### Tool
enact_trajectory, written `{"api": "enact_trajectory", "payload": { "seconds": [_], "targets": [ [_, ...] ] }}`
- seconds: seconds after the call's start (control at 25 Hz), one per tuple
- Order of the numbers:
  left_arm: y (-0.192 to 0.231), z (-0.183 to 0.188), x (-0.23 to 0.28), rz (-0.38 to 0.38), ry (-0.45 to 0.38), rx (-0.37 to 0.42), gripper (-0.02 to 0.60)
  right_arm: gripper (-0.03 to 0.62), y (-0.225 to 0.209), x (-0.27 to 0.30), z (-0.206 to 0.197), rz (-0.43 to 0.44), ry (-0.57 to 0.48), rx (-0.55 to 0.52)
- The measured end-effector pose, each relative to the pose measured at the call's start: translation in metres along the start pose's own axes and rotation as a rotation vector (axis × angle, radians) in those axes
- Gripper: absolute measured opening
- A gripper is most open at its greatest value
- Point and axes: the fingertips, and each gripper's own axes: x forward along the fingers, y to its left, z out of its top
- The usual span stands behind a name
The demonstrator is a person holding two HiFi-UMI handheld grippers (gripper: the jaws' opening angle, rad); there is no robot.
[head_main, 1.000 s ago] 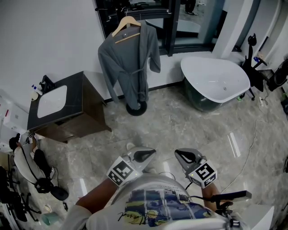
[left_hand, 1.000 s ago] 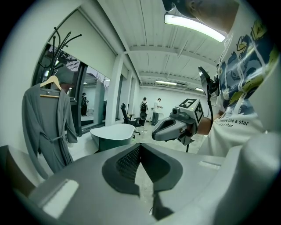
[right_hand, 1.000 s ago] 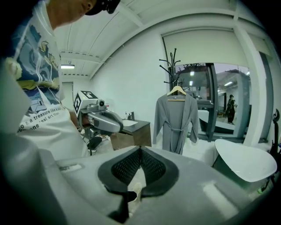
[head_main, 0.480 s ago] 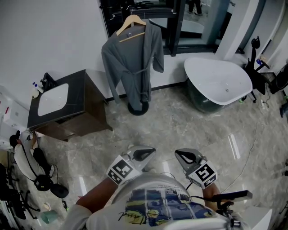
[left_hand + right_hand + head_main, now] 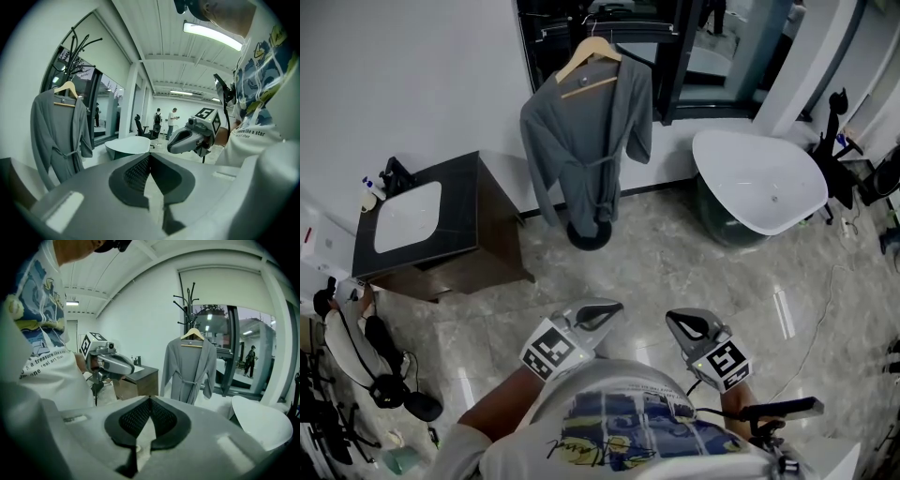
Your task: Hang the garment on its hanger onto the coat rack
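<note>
A grey robe (image 5: 586, 150) (image 5: 58, 136) (image 5: 190, 369) hangs on a wooden hanger (image 5: 592, 61) (image 5: 192, 336) from the black coat rack (image 5: 187, 301) (image 5: 77, 42), whose round base (image 5: 586, 234) stands on the floor below the hem. My left gripper (image 5: 605, 309) (image 5: 149, 159) and right gripper (image 5: 675, 323) (image 5: 150, 401) are both shut and hold nothing. They are held close to the person's chest, well short of the robe, jaws pointing toward it.
A dark vanity with a white sink (image 5: 408, 216) stands left of the rack. A white bathtub (image 5: 759, 178) sits to its right. Dark glass doors (image 5: 675, 56) are behind. Cables and gear (image 5: 366, 375) lie at the lower left. People (image 5: 173, 119) stand far off.
The view has shifted so the robe, vanity and tub sit slightly lower and to the right in the head view. Both grippers stay at the chest, shut.
</note>
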Motion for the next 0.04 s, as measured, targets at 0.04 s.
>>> {"api": "enact_trajectory", "payload": {
  "seconds": [0.04],
  "targets": [
    [0.0093,-0.0017,-0.0023,0.001,0.001,-0.008,0.003,0.002,-0.0014,0.0093,0.0038,0.003,-0.001,-0.002]
  ]
}}
